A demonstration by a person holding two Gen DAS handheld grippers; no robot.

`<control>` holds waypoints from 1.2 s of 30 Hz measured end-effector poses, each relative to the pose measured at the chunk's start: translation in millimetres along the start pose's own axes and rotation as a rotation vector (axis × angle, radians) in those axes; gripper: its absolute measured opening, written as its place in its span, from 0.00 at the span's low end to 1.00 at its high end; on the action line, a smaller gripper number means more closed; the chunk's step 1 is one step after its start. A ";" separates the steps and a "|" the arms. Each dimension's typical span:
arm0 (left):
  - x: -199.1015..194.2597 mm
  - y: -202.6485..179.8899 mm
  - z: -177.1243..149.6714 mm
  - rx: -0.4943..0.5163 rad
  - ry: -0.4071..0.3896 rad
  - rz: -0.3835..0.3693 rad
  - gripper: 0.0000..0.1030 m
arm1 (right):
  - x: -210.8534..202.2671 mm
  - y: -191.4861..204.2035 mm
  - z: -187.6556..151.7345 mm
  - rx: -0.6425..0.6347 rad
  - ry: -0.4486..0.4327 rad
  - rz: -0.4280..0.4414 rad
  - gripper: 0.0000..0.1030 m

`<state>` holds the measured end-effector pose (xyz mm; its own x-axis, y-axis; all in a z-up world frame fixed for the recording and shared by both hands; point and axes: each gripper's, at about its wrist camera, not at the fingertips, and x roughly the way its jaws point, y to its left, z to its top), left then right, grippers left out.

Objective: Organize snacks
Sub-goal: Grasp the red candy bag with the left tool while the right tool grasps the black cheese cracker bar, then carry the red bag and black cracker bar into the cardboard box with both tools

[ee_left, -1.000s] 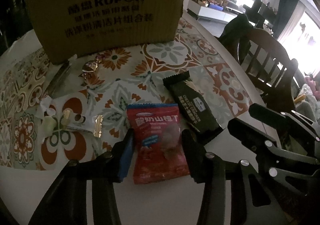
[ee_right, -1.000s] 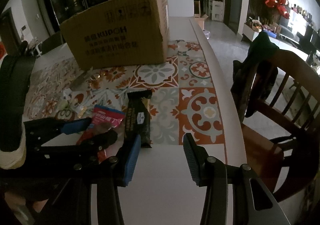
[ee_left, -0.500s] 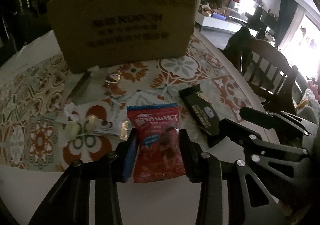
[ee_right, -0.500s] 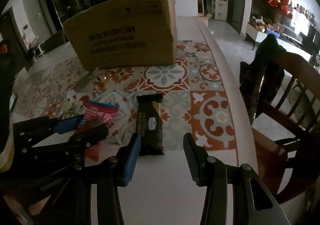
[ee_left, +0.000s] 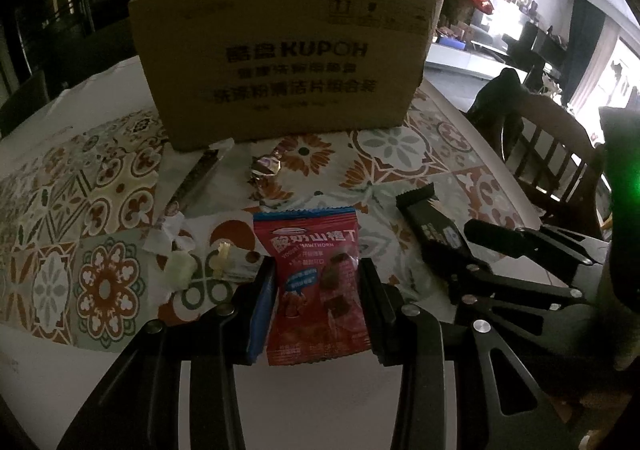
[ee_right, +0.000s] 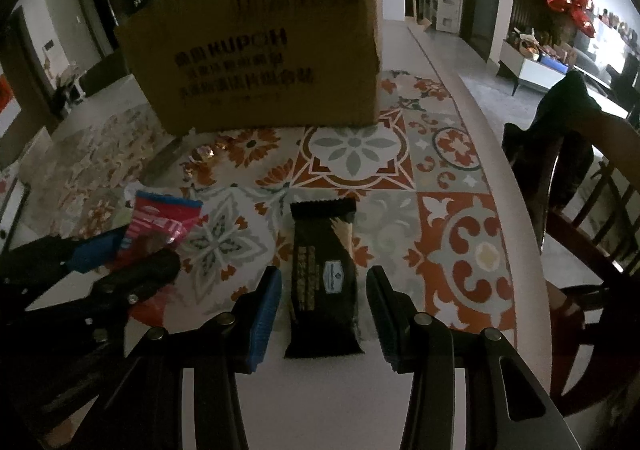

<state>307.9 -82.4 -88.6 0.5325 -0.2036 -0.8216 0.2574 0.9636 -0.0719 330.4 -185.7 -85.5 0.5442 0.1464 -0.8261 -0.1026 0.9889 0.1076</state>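
A red hawthorn snack packet (ee_left: 316, 282) sits between the pads of my left gripper (ee_left: 318, 282), which press on its two sides. The packet's red top (ee_right: 160, 218) also shows in the right wrist view, beside the left gripper (ee_right: 128, 258). A black snack bar (ee_right: 324, 270) lies flat on the table, lengthwise between the fingers of my right gripper (ee_right: 323, 290). That gripper is open, with a gap on each side of the bar. In the left wrist view the black bar (ee_left: 428, 222) runs under the right gripper (ee_left: 460, 254). A brown cardboard box (ee_left: 288, 62) stands behind the snacks.
A gold-wrapped candy (ee_left: 264, 166), a long thin packet (ee_left: 200, 178) and some small wrapped sweets (ee_left: 224, 262) lie on the patterned mat (ee_left: 80, 190) left of the red packet. A wooden chair (ee_right: 580, 190) with a dark garment stands past the table's right edge.
The left jaws have narrowed onto the red packet and the view has drawn back from the box. The right gripper has moved forward so the black bar now lies between its fingers.
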 end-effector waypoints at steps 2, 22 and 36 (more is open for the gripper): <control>1.0 0.8 0.8 -0.001 0.000 0.001 0.38 | 2.8 1.0 0.5 -0.002 0.005 -0.001 0.44; -14.4 1.5 4.8 0.004 -0.047 0.007 0.38 | -10.2 6.7 3.4 -0.014 -0.051 -0.016 0.31; -67.7 4.6 21.7 -0.010 -0.167 -0.015 0.38 | -73.8 13.0 21.1 -0.016 -0.215 0.014 0.31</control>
<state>290.5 -67.9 -21.0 0.6552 -0.2427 -0.7154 0.2588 0.9618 -0.0893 306.5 -183.1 -11.5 0.7078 0.1641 -0.6871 -0.1235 0.9864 0.1084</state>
